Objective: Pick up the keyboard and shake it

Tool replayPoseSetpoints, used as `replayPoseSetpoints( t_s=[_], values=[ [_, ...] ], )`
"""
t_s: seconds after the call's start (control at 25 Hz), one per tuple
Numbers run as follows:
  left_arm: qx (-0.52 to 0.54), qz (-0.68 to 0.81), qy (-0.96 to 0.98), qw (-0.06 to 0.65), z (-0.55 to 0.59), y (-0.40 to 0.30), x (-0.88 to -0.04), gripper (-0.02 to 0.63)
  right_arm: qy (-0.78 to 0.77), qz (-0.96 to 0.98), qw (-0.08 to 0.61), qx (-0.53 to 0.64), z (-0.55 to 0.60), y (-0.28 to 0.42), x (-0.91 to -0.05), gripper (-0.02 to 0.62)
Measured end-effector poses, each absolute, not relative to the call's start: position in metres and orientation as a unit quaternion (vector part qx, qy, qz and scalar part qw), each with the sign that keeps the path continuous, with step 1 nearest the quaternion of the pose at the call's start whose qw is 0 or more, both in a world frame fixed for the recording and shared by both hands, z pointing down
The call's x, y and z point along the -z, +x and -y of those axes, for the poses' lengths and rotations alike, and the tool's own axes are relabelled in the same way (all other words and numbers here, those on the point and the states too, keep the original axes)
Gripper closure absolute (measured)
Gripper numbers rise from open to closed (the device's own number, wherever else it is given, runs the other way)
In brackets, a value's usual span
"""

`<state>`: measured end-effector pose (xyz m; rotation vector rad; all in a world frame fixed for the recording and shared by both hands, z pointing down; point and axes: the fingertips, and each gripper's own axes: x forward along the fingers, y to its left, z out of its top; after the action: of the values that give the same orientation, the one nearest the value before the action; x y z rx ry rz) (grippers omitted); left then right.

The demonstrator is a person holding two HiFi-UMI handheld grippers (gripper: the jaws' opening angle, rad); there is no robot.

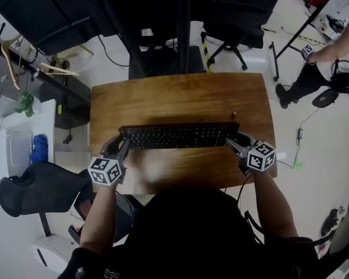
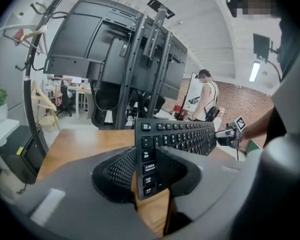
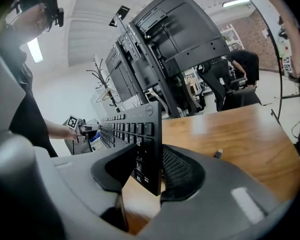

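Note:
A black keyboard hangs lengthwise over the wooden table, clear of its top and gripped at both ends. My left gripper is shut on the keyboard's left end, and the keys run away from its pads in the left gripper view. My right gripper is shut on the right end. In the right gripper view the keyboard stands on edge between the pads, tilted with its keys facing left. Each gripper shows small at the far end in the other's view.
A small dark plug lies on the table behind the keyboard. A black monitor stand and office chairs are beyond the far edge. A mesh chair and white cabinet are at left. A person stands at far right.

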<state>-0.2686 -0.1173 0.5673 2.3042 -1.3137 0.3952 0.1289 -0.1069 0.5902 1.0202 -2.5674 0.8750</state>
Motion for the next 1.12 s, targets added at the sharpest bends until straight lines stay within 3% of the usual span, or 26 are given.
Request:
replayPoseSetpoints(
  t_s=[0.72, 1.12],
  values=[
    [-0.213, 0.444, 0.785, 0.376, 0.094, -0.269, -0.676, 0.499, 0.324, 0.821, 0.211, -0.42, 0.09, 0.126, -0.675, 0.44],
    [-0.236, 0.43, 0.765, 0.416, 0.096, -0.267, -0.696, 0.497, 0.33, 0.797, 0.226, -0.453, 0.089, 0.127, -0.687, 0.437]
  ],
)
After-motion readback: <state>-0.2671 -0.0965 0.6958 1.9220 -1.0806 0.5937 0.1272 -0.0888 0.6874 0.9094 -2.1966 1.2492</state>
